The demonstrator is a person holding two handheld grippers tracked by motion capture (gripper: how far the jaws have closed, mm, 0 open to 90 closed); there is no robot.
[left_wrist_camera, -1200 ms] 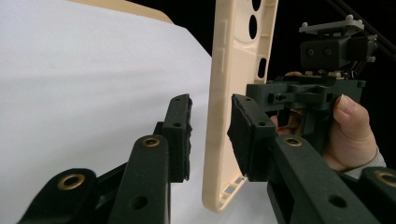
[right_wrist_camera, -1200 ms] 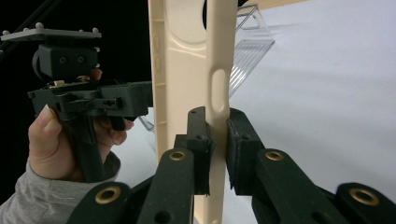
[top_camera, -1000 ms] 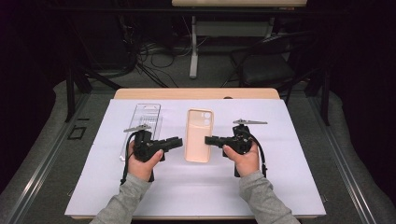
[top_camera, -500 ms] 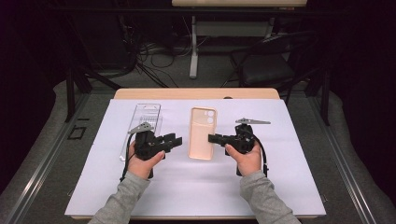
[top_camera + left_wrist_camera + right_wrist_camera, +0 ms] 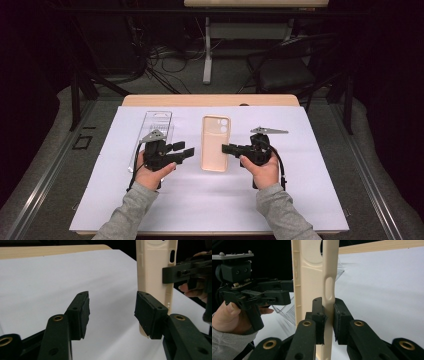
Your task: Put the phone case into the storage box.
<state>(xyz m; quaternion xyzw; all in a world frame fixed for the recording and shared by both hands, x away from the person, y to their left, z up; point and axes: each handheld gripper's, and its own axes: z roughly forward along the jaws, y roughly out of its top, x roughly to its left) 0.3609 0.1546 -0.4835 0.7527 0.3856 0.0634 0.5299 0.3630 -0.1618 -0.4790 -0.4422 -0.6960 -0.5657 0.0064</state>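
A cream phone case [image 5: 216, 143] lies back up in the middle of the white sheet [image 5: 300, 200], camera cut-out at the far end. My right gripper [image 5: 225, 148] comes in from the right and is shut on the case's right edge; in the right gripper view its pads [image 5: 328, 305] pinch the case's side wall [image 5: 312, 277]. My left gripper [image 5: 184, 150] sits just left of the case, apart from it. Its jaws have just been opening, and nothing is between them [image 5: 112, 302]. The case [image 5: 155, 267] stands beyond its right jaw.
A clear plastic package [image 5: 155, 130] lies on the sheet behind the left hand, also in the right gripper view [image 5: 289, 312]. The wooden table edge [image 5: 210, 100] runs along the far side. Dark floor, cables and chair legs lie beyond.
The left gripper's jaws have spread apart beside the case's left edge. The case has shifted a little to the right, still in the right gripper's grip.
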